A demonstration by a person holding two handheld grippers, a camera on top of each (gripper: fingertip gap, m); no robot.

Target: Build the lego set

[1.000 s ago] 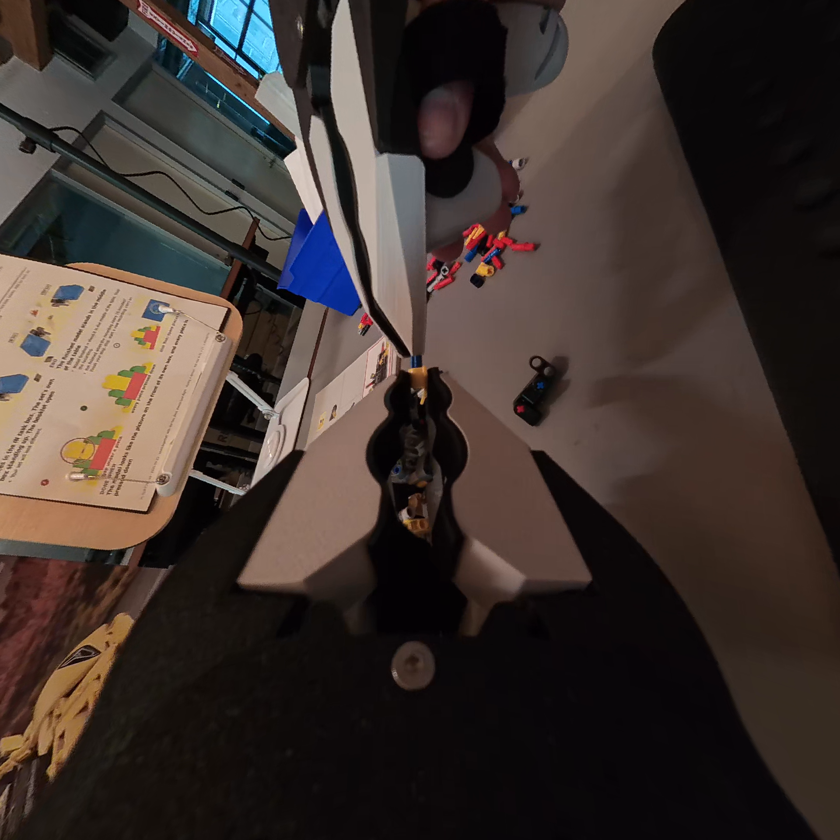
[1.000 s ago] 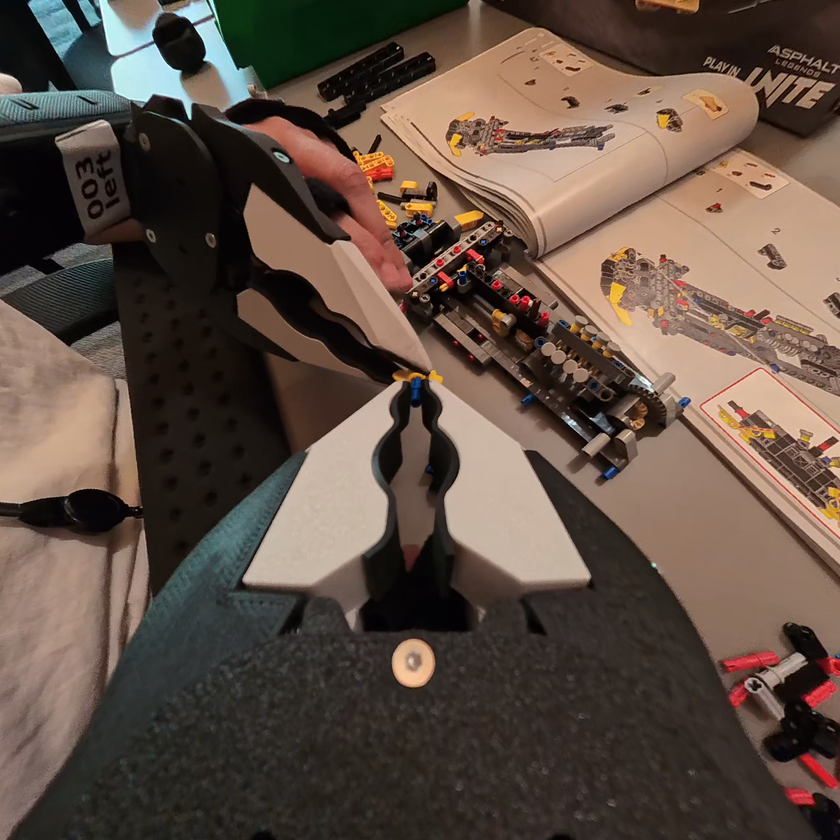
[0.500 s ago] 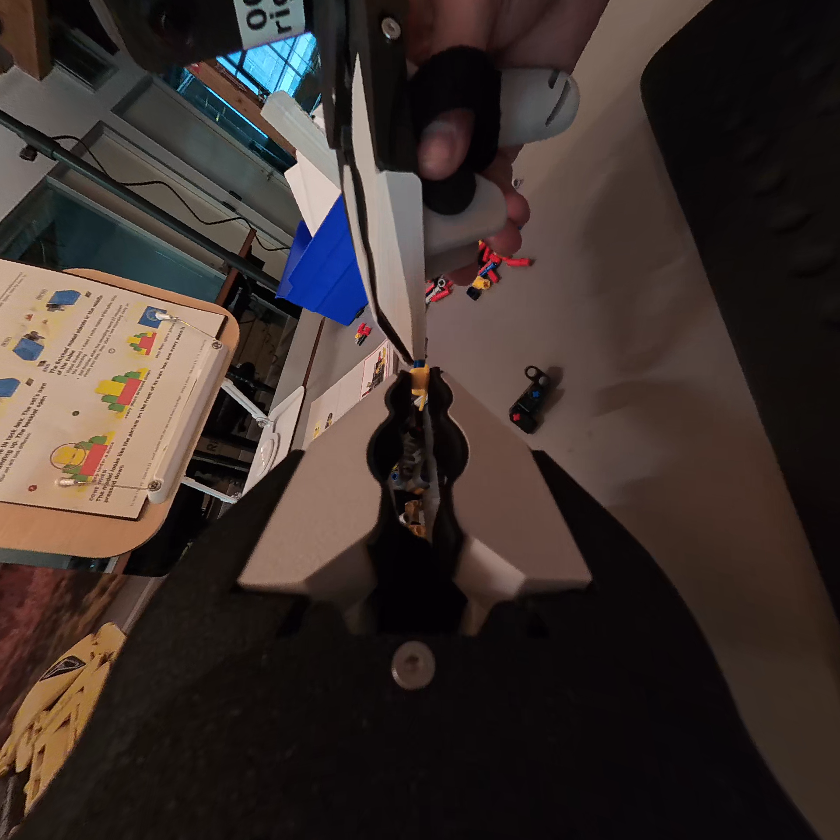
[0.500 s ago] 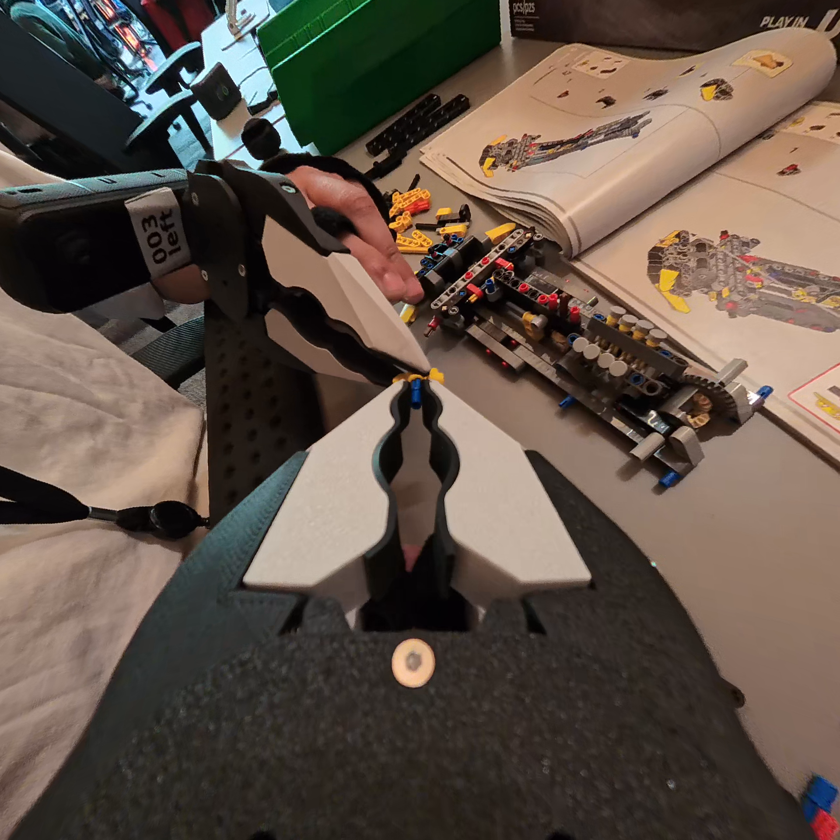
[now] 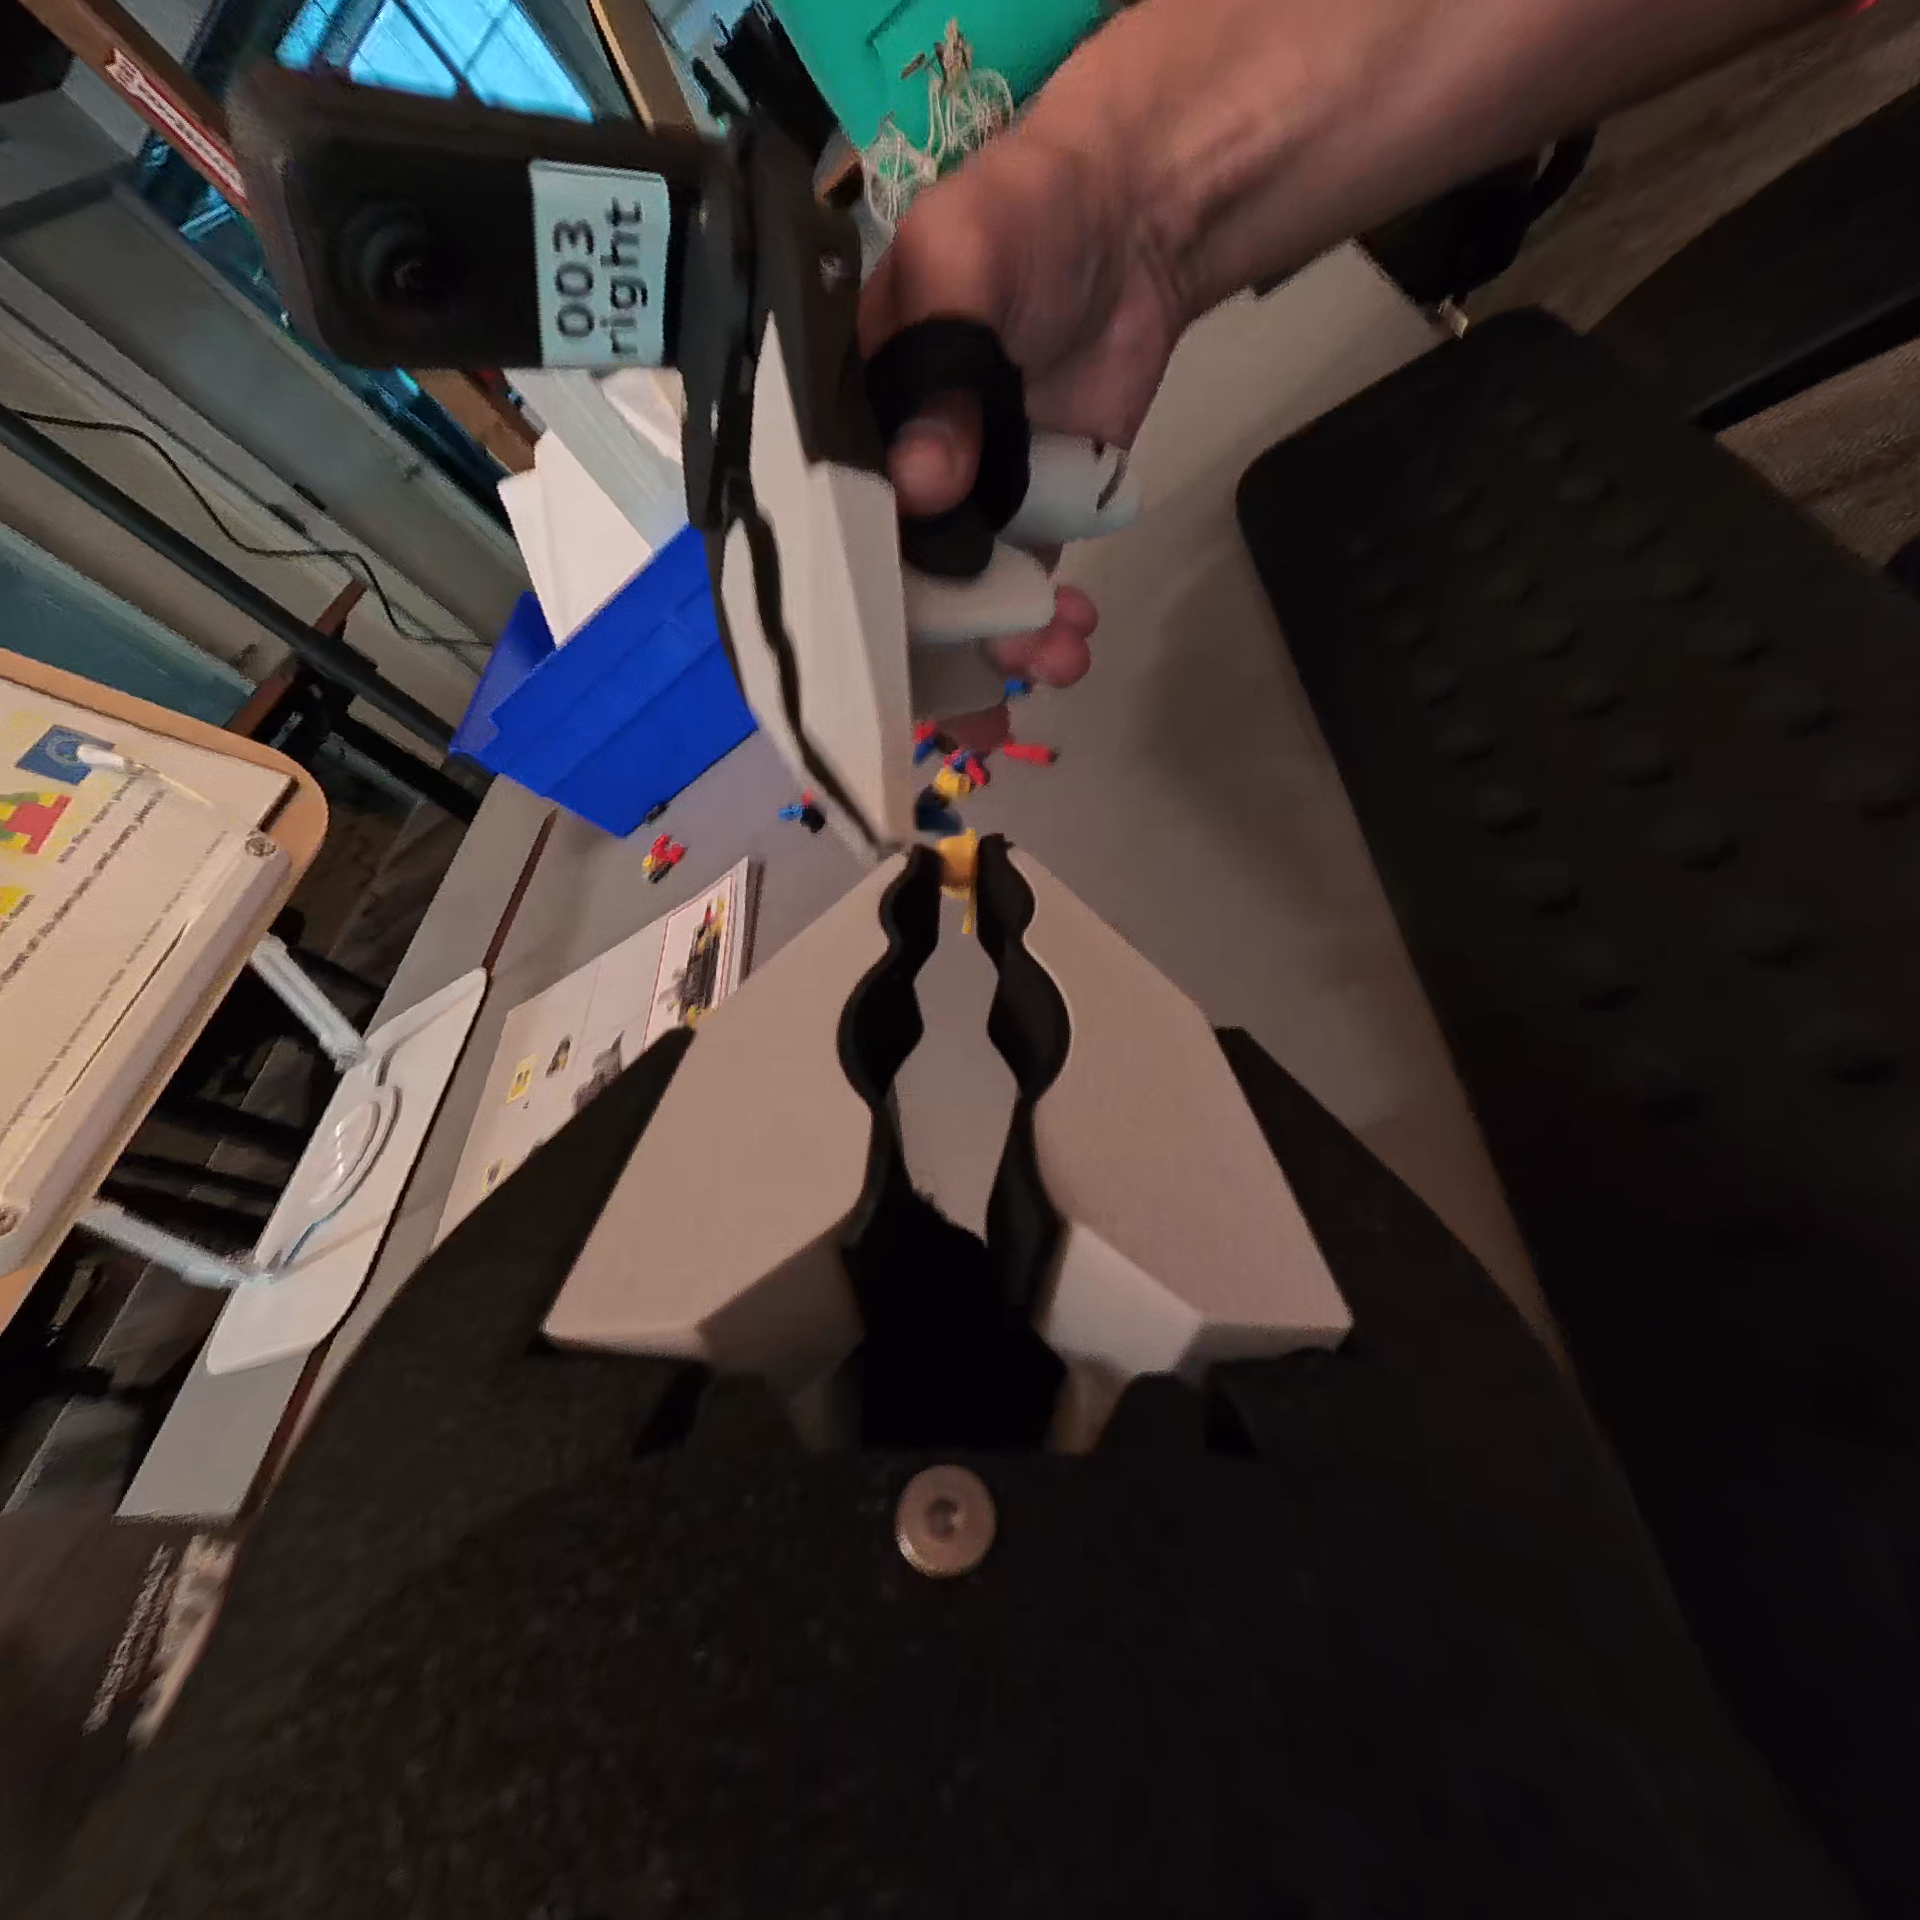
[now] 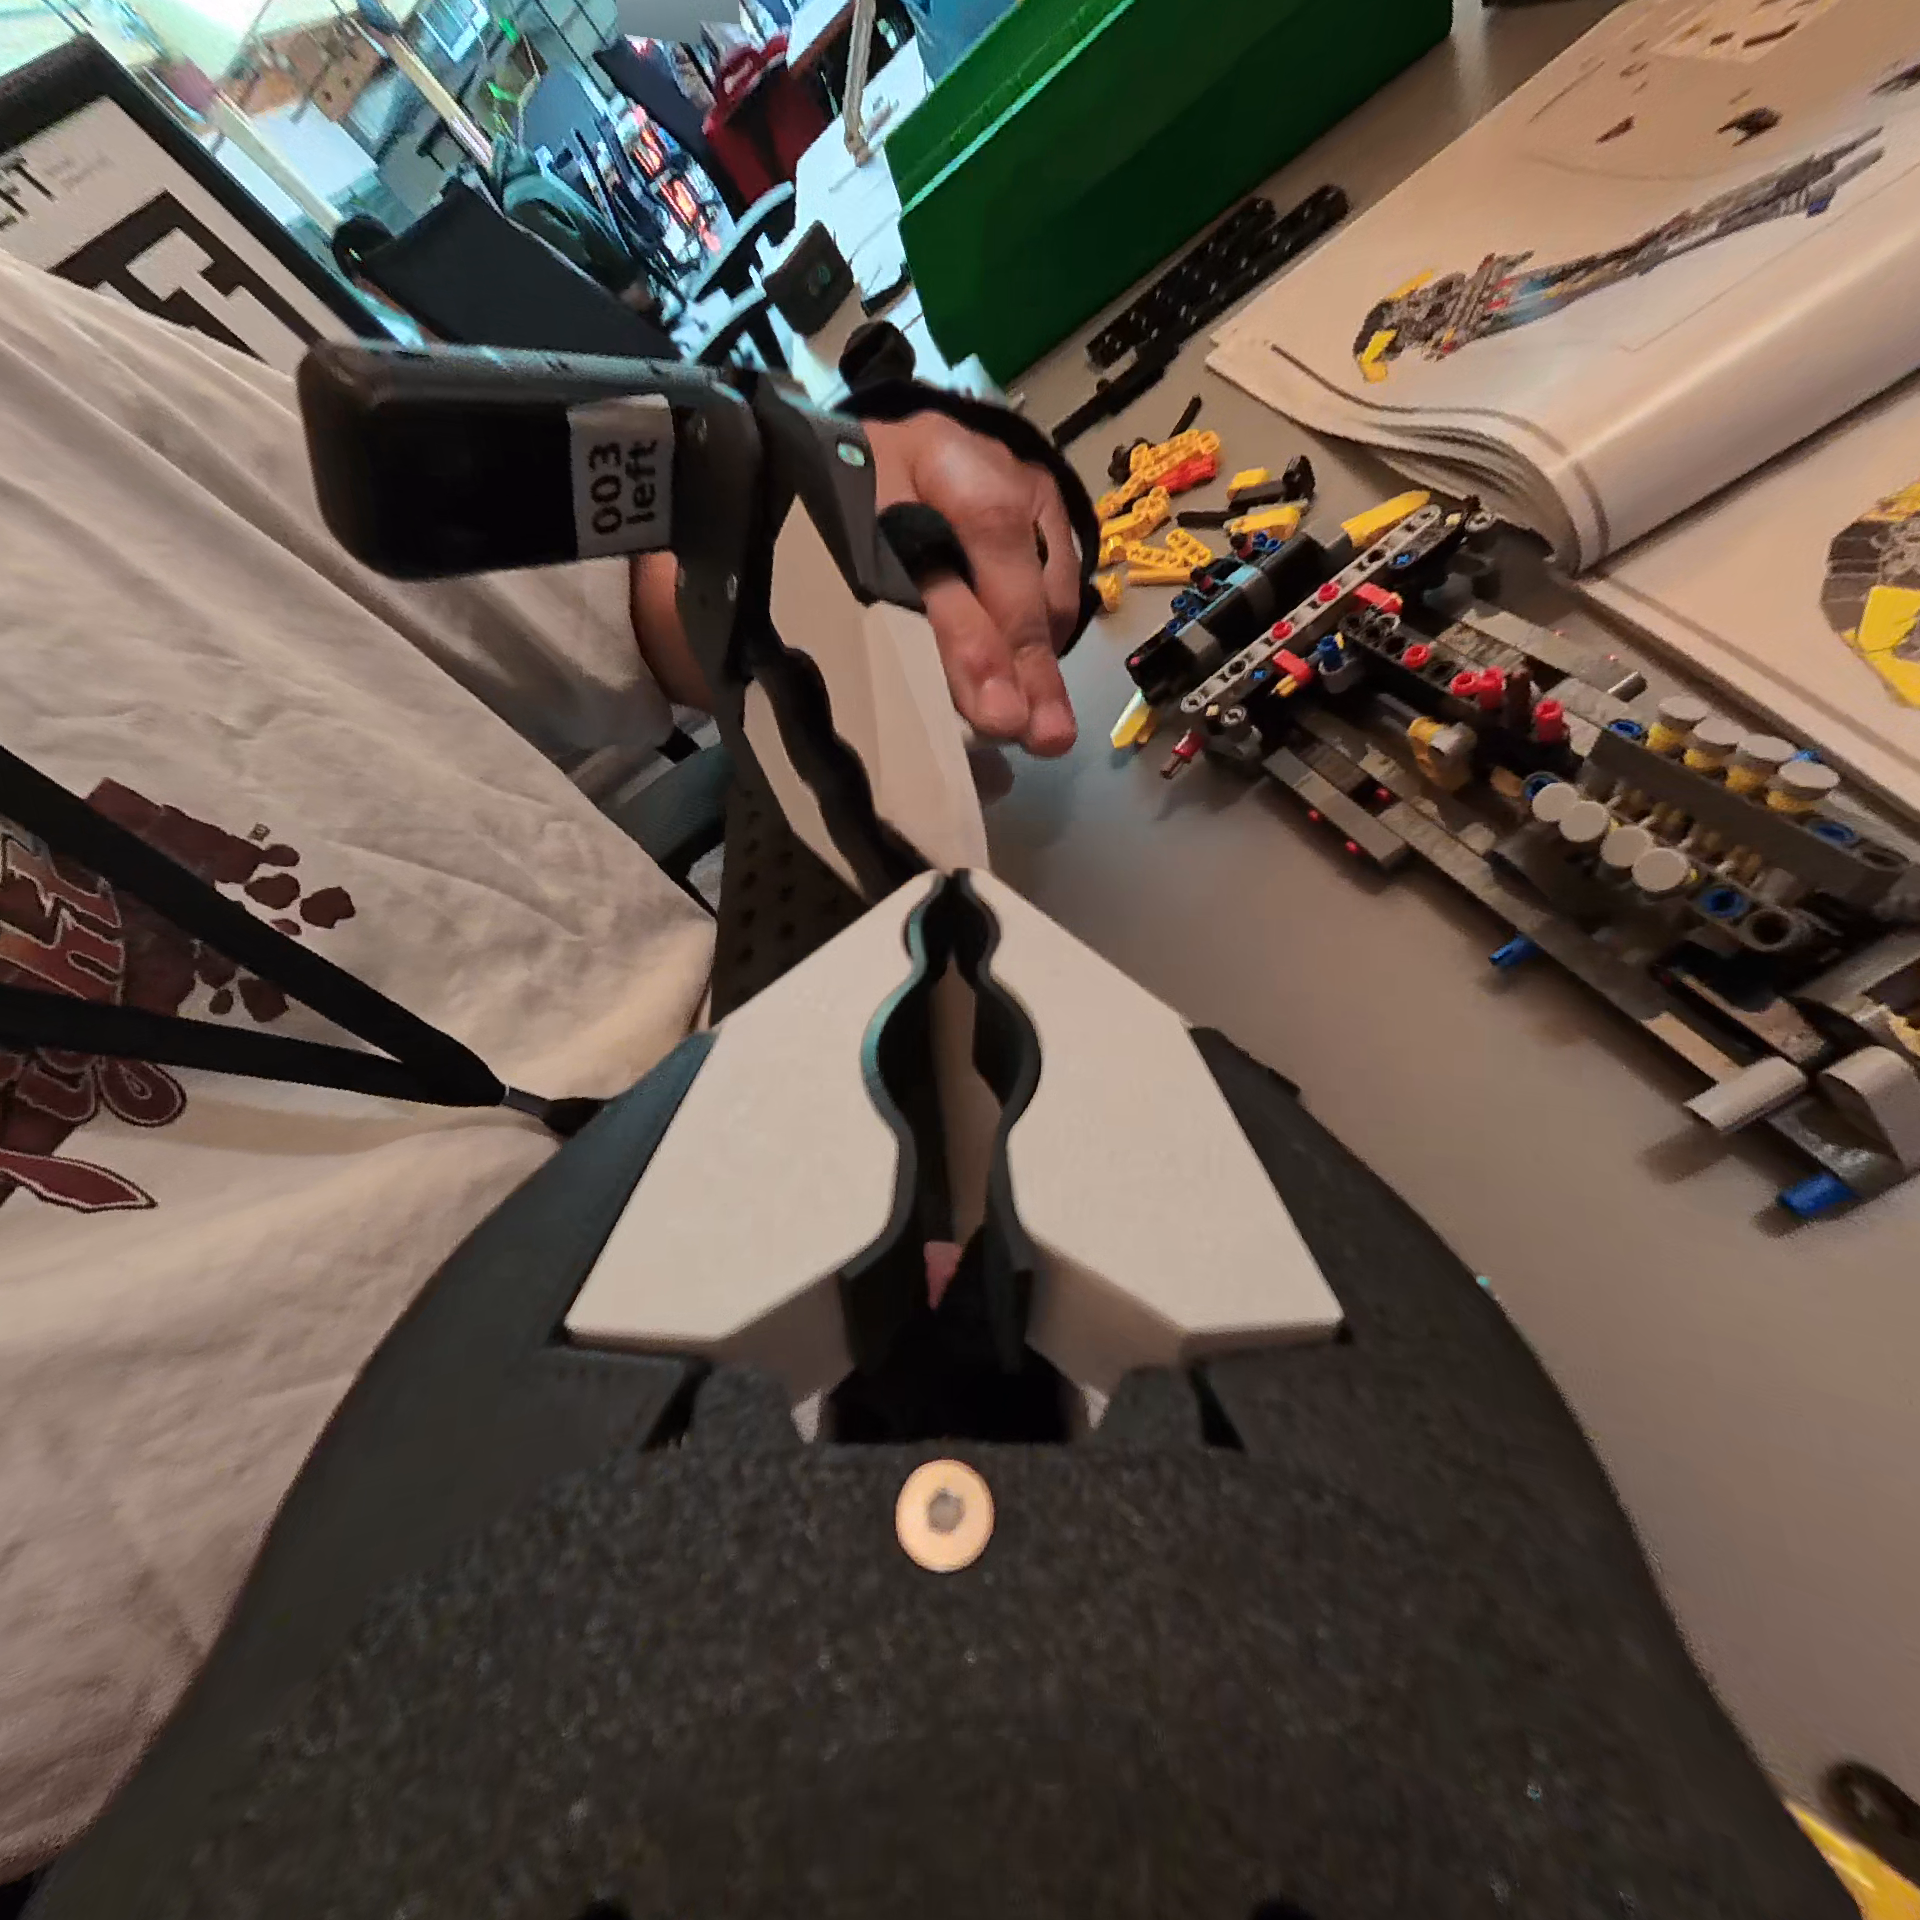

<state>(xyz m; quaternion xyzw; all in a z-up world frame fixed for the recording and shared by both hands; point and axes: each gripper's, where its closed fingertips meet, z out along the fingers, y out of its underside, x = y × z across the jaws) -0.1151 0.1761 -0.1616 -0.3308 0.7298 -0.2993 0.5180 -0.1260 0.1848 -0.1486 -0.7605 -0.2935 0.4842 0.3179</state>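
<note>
In the left wrist view, the left gripper [image 5: 954,862] pinches a small yellow lego piece [image 5: 956,854] at its tips, tilted above the tabletop [image 5: 1195,831]. The right gripper [image 5: 878,831] reaches down from above, its tips meeting there; a hand [image 5: 1039,312] grips its handle.

In the right wrist view, the right gripper's tips are pressed together with nothing visible between them, and they hide the piece. The half-built lego model [image 6: 1507,748] lies far right by the instruction booklet [image 6: 1621,291].

A yellow lego piece [image 5: 954,858] sits between grey fingers with black wavy pads [image 5: 1013,1023]. Blue bin [image 5: 623,707], green box [image 6: 1122,156], grey surface [image 6: 1299,1039], white shirt with maroon print [image 6: 312,831].
</note>
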